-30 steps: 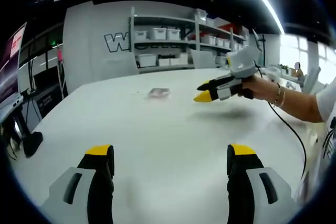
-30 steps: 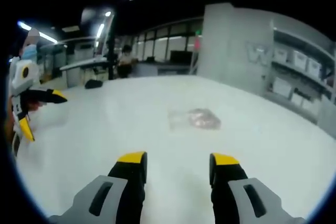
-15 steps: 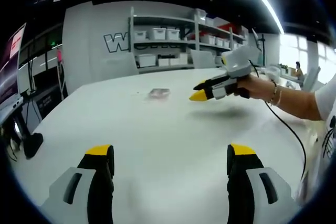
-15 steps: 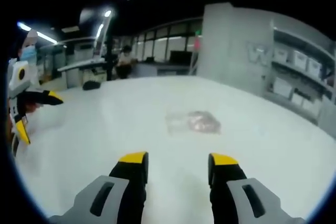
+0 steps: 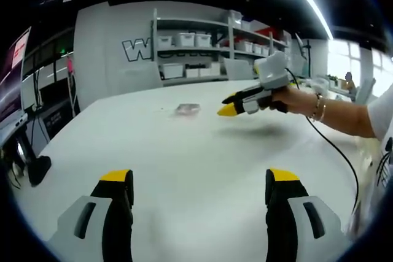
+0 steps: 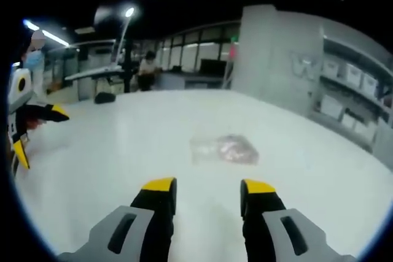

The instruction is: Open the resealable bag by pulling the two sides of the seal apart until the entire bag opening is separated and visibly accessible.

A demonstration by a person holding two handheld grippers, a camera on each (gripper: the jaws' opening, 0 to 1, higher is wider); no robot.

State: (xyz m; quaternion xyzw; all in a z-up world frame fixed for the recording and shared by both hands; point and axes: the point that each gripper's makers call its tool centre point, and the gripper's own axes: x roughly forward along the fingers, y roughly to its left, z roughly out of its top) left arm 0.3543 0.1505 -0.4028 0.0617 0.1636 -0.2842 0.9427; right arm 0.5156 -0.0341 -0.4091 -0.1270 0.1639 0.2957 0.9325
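Observation:
A small clear resealable bag [image 5: 187,109] with pinkish contents lies flat on the white table [image 5: 184,151], far out in the left gripper view. My left gripper [image 5: 199,179] stays low over the near table, jaws wide apart and holding nothing. A hand holds the right gripper [image 5: 231,105] just right of the bag and a little above the table. In the right gripper view the bag [image 6: 222,150] lies a short way ahead of my right gripper [image 6: 209,187], which is open and holds nothing. The left gripper [image 6: 38,134] stands open at the left edge.
Shelves with white bins [image 5: 202,41] line the back wall. A black stand [image 5: 35,167] sits at the table's left edge. A cable [image 5: 341,151] trails from the right gripper over the table's right side. A person [image 6: 146,69] sits at a far desk.
The right gripper has moved left and forward toward the bag, which now lies nearer its jaws. Its jaw gap has narrowed slightly. The left gripper has stayed still.

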